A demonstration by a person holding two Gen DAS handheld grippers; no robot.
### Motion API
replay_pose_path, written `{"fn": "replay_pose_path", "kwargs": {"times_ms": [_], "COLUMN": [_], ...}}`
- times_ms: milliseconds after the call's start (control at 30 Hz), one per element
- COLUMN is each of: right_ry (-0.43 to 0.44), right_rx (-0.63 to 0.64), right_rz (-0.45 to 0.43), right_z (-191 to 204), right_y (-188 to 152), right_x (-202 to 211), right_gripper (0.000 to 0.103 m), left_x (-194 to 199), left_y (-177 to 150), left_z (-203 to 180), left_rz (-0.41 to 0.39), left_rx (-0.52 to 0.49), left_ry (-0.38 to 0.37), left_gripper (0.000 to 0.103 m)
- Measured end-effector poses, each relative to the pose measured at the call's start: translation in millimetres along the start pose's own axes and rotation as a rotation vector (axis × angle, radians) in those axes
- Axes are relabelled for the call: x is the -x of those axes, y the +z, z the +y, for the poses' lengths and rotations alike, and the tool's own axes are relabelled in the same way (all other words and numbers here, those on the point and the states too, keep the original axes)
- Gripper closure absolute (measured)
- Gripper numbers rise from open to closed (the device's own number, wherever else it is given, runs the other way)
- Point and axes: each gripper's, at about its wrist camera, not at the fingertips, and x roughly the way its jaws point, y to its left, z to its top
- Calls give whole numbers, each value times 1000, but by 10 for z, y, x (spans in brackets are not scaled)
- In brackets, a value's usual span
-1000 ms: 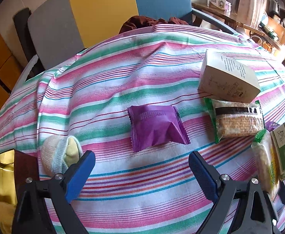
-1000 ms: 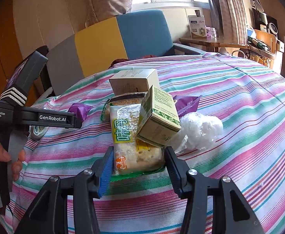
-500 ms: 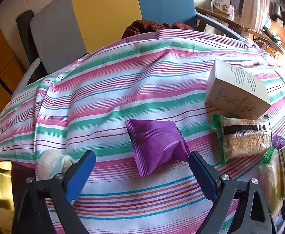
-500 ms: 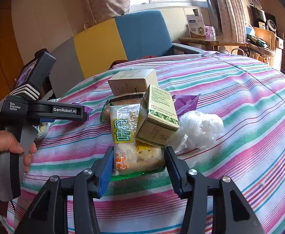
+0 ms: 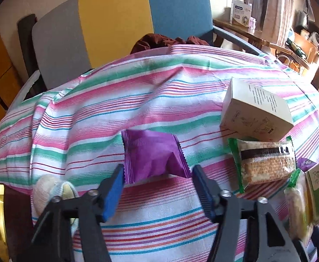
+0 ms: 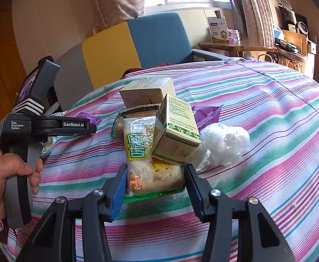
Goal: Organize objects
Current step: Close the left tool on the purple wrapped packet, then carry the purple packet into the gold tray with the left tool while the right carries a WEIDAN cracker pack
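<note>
Purple snack packet [image 5: 153, 156]: flat on striped cloth, crimped ends, slightly puffed. Beige carton [image 5: 255, 111]: lying on side, right of packet. Green-edged cracker pack [image 5: 266, 163]: directly below carton. Clear-wrapped bread pack [image 6: 153, 159]: flat, green box [image 6: 175, 131] tilted on top. White crumpled bag [image 6: 225, 142]: just beside box.

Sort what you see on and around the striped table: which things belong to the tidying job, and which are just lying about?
Job:
purple packet
beige box
green box
cracker pack
left gripper
right gripper

Lying about:
chair
side table
</note>
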Motion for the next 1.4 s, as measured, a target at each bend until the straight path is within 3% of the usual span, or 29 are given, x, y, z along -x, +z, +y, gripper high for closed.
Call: {"fn": "replay_pose_path", "kwargs": {"times_ms": [33,67,167,267,367,433,567,1033,1400], "right_ry": [-2,-4,-5,-5,-8,-10,-9,-23,-32], "right_rx": [1,3,4,4,4,5,4,11,51], "right_rz": [-2,-3,-1,3,2,4,5,-1,-13], "right_z": [1,0,1,4,7,4,6,6,80], "right_y": [0,2,7,7,6,4,4,1,-2], "right_x": [3,9,-2,-12,-18,-23,-32,-22,6], "right_gripper": [51,51,51,51,51,51,51,51,51], "left_x": [43,87,129,-37,-223,-305,-265,-49,521], "left_y": [14,30,103,156,140,114,105,-149,-544], "left_z": [0,-6,-64,-136,-125,-115,-148,-227,-19], "left_rz": [-29,-56,-94,-60,-22,-11,-40,-57,-58], "left_rx": [4,-3,-47,-114,-125,-121,-120,-156,-81], "left_ry": [6,6,4,81,73,63,24,89,-7], "left_gripper": [3,0,0,0,0,10,42,46,46]}}
